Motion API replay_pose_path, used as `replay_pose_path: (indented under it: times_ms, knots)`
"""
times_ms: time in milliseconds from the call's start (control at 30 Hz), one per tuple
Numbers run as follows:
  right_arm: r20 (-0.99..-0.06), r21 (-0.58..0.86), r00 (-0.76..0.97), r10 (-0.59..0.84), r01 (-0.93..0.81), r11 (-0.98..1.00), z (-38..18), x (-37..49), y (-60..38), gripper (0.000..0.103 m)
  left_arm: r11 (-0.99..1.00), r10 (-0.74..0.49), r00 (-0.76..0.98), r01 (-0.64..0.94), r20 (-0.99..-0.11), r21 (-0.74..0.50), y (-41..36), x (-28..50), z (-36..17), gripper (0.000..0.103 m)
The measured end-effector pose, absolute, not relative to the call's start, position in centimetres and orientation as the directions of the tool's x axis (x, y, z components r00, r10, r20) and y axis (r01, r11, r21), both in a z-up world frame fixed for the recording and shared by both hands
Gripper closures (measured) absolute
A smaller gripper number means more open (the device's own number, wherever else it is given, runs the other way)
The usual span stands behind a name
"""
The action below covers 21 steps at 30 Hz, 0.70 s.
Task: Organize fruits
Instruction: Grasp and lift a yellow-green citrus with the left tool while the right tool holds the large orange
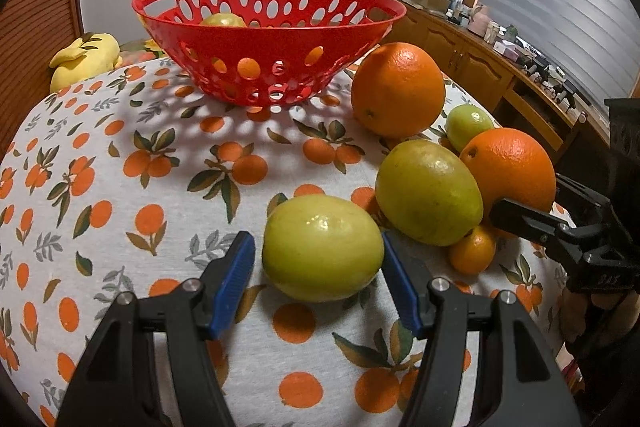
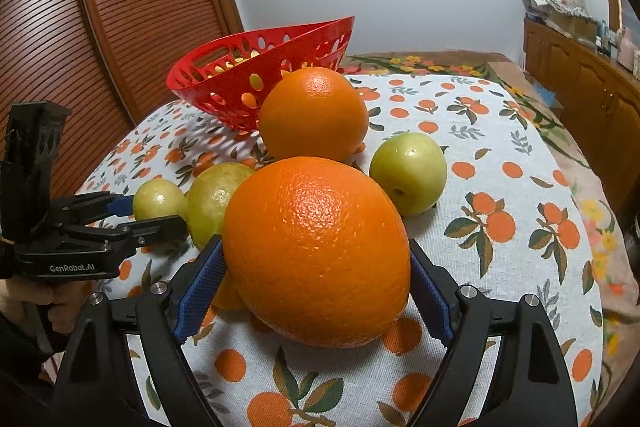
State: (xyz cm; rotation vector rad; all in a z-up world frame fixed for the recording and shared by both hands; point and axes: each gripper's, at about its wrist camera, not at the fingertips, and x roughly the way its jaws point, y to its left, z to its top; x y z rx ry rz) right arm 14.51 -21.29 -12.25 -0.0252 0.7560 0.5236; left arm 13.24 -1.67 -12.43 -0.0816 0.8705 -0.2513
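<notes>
- Left claw [image 1: 319,259] is wide, its blue pads either side of a green fruit [image 1: 322,247] on the table [image 1: 120,227]; the right pad looks touching, the left apart.
- Right claw [image 2: 316,267] grips a big orange [image 2: 316,251].
- Red basket [image 1: 268,39] stands behind, one yellow-green fruit [image 1: 223,20] inside.

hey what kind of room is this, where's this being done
Probably a room in someone's home: a table with an orange-print cloth, wooden cabinets cluttered on top, a slatted wooden door, and a red fruit basket.
</notes>
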Motion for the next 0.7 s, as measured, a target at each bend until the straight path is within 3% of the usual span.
replay_pose_path:
  times_ms: [333, 433, 700]
  knots:
    - [-0.658, 0.165, 0.607, 0.446, -0.461, 0.872, -12.2, 14.5, -21.2, 0.015, 0.967, -0.254, 0.612, 0.182, -0.749, -0.179, -1.6, 13.5, -12.6, 0.040]
    - [-0.658, 0.166, 0.606, 0.446, -0.461, 0.872, -12.2, 14.5, -21.2, 0.015, 0.963, -0.270, 0.616, 0.187, -0.740, -0.196, -1.5, 13.4, -12.5, 0.047]
    - [-0.659, 0.167, 0.606, 0.447, -0.461, 0.872, -12.3, 14.4, -21.2, 0.015, 0.964, -0.265, 0.656, 0.168, -0.707, -0.206, -0.6, 12.7, -11.4, 0.047]
